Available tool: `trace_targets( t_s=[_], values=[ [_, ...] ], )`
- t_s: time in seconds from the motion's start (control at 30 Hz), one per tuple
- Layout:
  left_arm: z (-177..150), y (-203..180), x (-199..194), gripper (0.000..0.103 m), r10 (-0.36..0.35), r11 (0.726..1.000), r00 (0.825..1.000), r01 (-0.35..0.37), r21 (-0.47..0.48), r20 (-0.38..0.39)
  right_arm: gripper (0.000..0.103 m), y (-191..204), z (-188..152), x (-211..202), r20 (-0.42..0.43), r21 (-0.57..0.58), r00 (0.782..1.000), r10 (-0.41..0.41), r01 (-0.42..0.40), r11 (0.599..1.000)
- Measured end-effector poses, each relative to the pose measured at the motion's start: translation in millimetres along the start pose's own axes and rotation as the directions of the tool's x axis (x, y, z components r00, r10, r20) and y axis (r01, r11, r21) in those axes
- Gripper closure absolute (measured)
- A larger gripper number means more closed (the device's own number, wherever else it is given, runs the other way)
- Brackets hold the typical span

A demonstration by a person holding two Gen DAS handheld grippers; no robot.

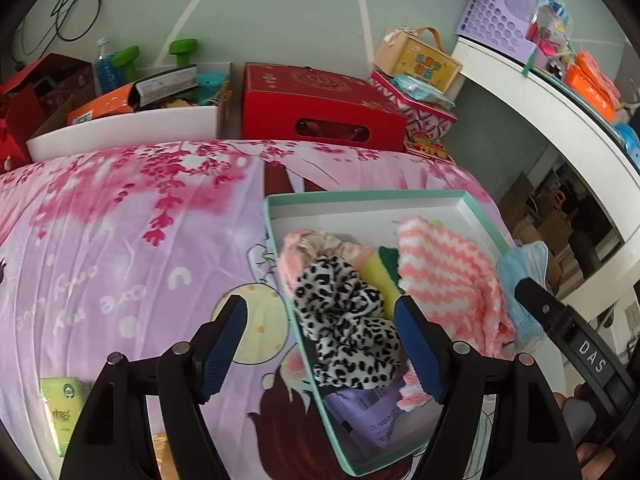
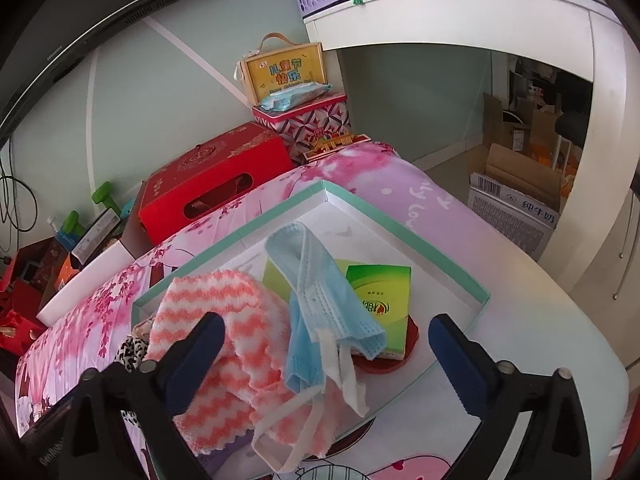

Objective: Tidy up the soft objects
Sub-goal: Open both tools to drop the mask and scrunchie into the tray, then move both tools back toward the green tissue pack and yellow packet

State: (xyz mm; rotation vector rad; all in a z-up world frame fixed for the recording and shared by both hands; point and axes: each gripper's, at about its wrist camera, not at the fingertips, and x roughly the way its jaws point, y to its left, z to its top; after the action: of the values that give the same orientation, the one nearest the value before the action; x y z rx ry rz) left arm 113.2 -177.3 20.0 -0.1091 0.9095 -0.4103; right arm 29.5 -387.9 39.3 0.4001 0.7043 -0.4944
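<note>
A shallow box with a teal rim [image 1: 360,194] [image 2: 280,210] lies on the pink flowered bedsheet [image 1: 120,240]. In it are a leopard-print cloth [image 1: 348,320], a pink fuzzy piece [image 1: 296,252], a yellow-green sponge [image 1: 380,276], a pink-and-white striped cloth [image 1: 444,272] [image 2: 224,320], a blue face mask [image 2: 320,292] and a green tissue packet [image 2: 380,296]. My left gripper [image 1: 320,320] is open, with the leopard cloth lying loose between its fingers. My right gripper [image 2: 326,324] is open wide over the mask, its pads off it.
A red carton [image 1: 320,108] [image 2: 212,184] and patterned boxes stand behind the bed against the wall. A green packet [image 1: 64,404] lies on the sheet at the lower left. A white desk [image 2: 480,12] with a purple basket [image 1: 496,4] rises on the right, above a cardboard box [image 2: 516,200].
</note>
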Motion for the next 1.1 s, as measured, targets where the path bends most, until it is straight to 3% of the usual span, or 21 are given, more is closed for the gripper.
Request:
trace_targets(
  t_s=[0.1,0.27,0.63,0.8,1.1],
  values=[
    [2.7,7.3,-5.9,0.01,0.025,0.999,1.0,-0.024,-0.03,0.012,0.0,-0.1,-1.2,2.6,-0.018,0.0,1.0,-0.001,0.001,1.0],
    [5.1,19.8,-14.3,0.01,0.075,0.995,0.997,-0.072,-0.072,0.036,0.0,2.0,-3.1,4.6,-0.032,-0.013,0.999,-0.007,0.006,1.0],
    [4.4,43.3,-16.4,0.01,0.132,0.979,0.991,-0.129,-0.159,0.003,0.0,7.0,-3.2,-2.7,-0.028,-0.036,0.999,-0.017,0.016,0.999],
    [1.0,57.7,-19.1,0.01,0.21,0.962,0.977,-0.215,-0.171,-0.045,0.0,12.5,-4.3,-6.5,-0.045,-0.053,0.999,-0.02,0.017,0.998],
    [-4.7,89.5,-35.7,0.01,0.281,0.93,0.957,-0.289,-0.227,-0.068,0.0,31.8,-5.3,-21.2,-0.022,-0.104,1.0,-0.009,0.007,0.995]
  ],
)
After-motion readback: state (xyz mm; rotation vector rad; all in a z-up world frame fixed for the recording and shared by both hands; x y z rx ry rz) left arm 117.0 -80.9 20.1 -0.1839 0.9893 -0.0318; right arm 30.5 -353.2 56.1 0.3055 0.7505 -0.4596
